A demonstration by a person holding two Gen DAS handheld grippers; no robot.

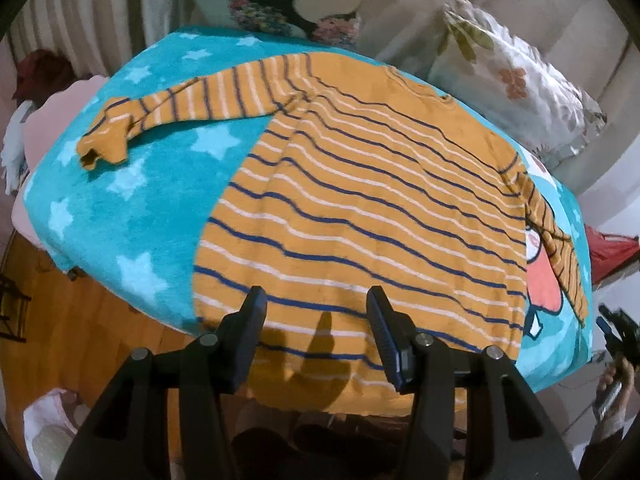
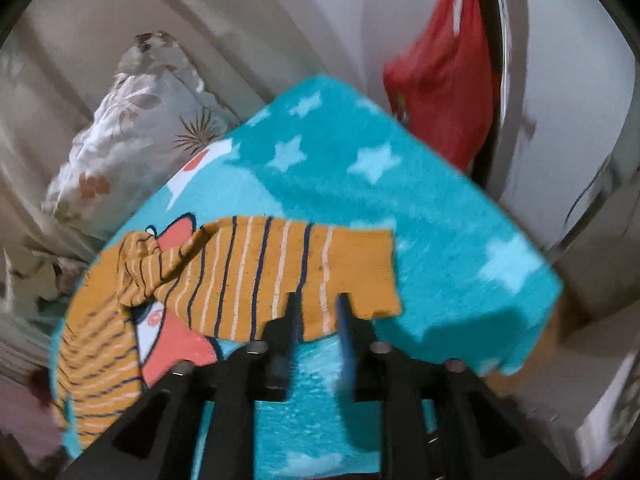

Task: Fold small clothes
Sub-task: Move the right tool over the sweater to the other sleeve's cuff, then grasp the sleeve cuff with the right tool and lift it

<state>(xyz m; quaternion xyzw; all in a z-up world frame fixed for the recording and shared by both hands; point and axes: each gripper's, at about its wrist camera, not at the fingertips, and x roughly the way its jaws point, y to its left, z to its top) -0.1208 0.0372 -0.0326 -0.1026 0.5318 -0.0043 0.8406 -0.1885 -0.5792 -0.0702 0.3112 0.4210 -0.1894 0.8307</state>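
Mustard striped shirt (image 1: 360,216) flat on star blanket (image 1: 132,208).

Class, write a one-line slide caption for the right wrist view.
Right gripper lifts the striped sweater's sleeve above the star-patterned teal blanket.

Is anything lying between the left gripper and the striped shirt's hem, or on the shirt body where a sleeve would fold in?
Nothing visible does. The left gripper hangs open right over the striped shirt hem, with only its own shadow there. The shirt body is bare; both sleeves lie out on the star blanket, the right gripper at one cuff.
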